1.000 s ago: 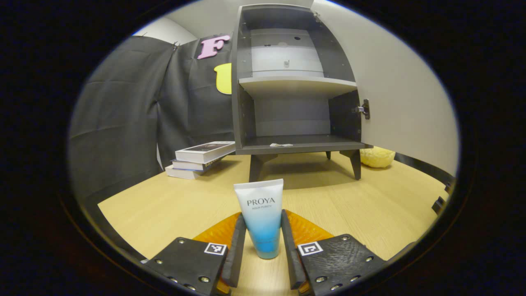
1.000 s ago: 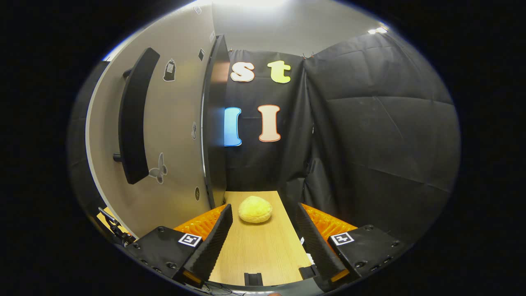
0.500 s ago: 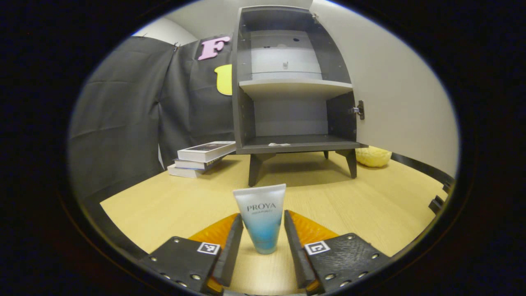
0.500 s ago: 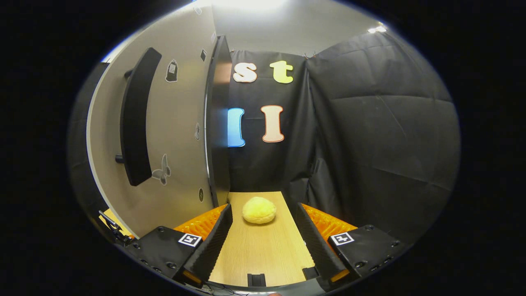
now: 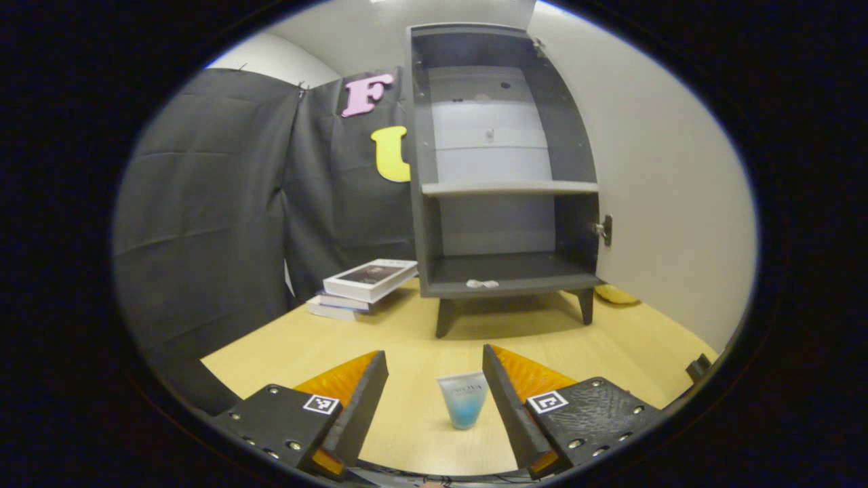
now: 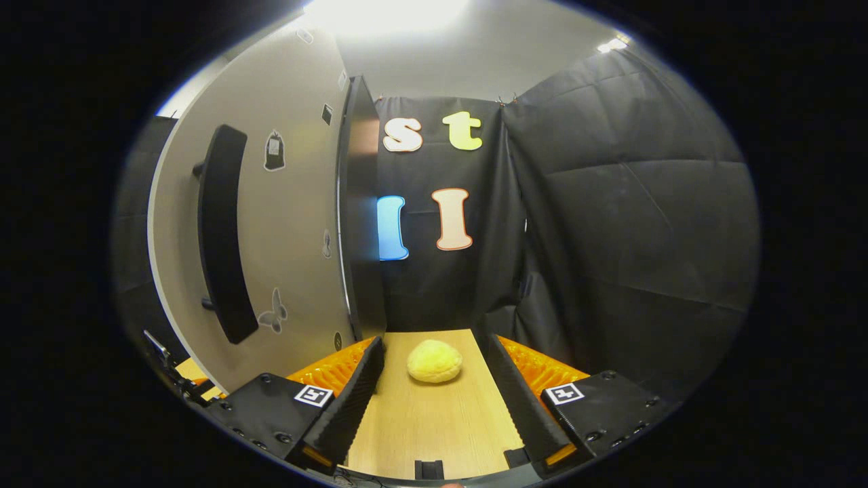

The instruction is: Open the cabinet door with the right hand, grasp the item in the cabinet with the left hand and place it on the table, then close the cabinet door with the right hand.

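The left gripper [image 5: 434, 379] has its jaws spread wide, and the small white-to-blue plastic cosmetic tube [image 5: 463, 400] stands upright on its cap between them, touching neither finger. It sits nearer the finger at 3 o'clock and leaves a clear gap to the finger at 9 o'clock. The tube rests on the pale wooden table [image 5: 291, 346], so the placing step looks done, and the spread jaws suit a clean retreat without tipping it.

Toward 12 o'clock from the tube stands the dark grey two-shelf cabinet on short legs [image 5: 505, 183], well apart from it, its compartments bare save a small pale scrap [image 5: 481, 283] on the lower floor. At 10 o'clock a stack of books [image 5: 363, 288] lies just beside the cabinet's side.

The right gripper [image 6: 434, 400] also has its jaws apart, with nothing between them. A yellow sponge-like lump [image 6: 435, 360] lies on the table at 12 o'clock, beyond the fingertips. From 9 to 11 o'clock the pale cabinet door [image 6: 298, 224] swings open, edge toward the camera, its long dark bar handle [image 6: 220, 230] on the outer face. The gripper waits beside the door, likely so it can push it shut, the one step left.
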Demonstrator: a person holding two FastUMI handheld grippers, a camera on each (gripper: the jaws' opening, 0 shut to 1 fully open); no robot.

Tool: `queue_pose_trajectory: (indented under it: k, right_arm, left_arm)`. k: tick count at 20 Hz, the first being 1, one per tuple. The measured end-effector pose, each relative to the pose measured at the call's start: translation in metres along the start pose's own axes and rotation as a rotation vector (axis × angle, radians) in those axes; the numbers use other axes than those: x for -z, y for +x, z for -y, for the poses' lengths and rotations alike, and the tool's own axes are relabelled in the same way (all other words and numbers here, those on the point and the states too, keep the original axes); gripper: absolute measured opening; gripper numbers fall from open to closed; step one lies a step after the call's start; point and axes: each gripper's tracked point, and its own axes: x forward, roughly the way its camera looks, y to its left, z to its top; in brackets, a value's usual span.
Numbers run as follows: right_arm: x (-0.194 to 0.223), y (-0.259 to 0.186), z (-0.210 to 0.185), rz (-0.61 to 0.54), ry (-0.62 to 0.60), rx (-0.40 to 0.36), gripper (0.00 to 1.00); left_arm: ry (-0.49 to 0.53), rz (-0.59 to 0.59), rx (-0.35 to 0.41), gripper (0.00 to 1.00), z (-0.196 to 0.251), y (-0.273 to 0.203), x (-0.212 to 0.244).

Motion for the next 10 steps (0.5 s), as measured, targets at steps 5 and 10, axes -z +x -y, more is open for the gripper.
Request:
queue_pose_trajectory:
  k: [5,10]
  right_arm:
    - [-0.03,0.003,-0.016,0.05,0.027,-0.022,0.98]
    - [-0.054,-0.007,-0.029,0.09,0.03,0.021,0.98]
  left_arm:
    - [-0.017,0.033,-0.098,0.84,-0.075,-0.025,-0.072]
    - [-0.039,0.045,-0.148,0.85,-0.144,-0.029,-0.134]
